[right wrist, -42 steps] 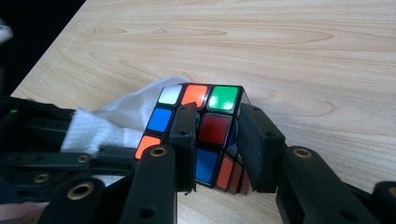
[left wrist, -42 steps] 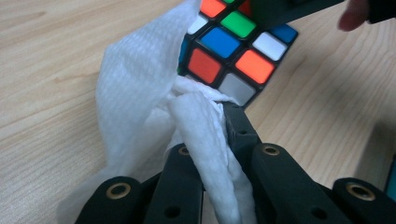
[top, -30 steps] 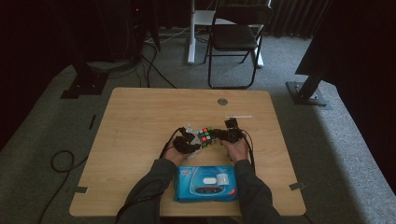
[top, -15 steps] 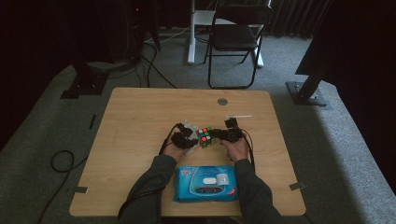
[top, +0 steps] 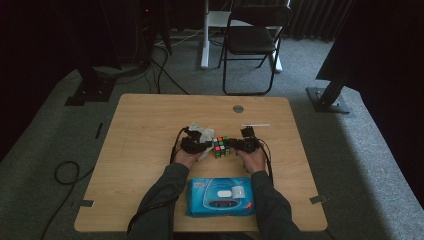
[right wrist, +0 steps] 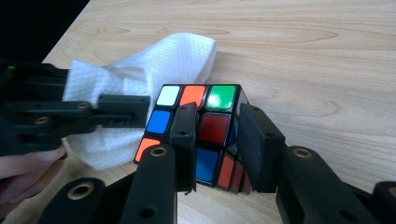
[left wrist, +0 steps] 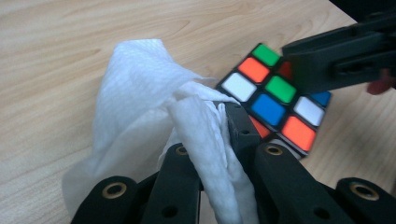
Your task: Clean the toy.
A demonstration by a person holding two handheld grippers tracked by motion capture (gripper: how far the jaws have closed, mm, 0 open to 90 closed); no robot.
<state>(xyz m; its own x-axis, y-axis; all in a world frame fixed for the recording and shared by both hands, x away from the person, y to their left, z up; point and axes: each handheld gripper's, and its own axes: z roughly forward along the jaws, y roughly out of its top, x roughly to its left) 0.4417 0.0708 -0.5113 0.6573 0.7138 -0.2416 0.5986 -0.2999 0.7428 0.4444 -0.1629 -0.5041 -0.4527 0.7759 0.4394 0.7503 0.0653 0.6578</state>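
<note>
Dim overhead view, brighter sharp close-ups.

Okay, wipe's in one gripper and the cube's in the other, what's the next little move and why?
Probably bring the left gripper, shut on the white wipe, against the puzzle cube and rub its near face. The right gripper grips the cube at a corner on the table, and the wipe sits just beside it.
</note>
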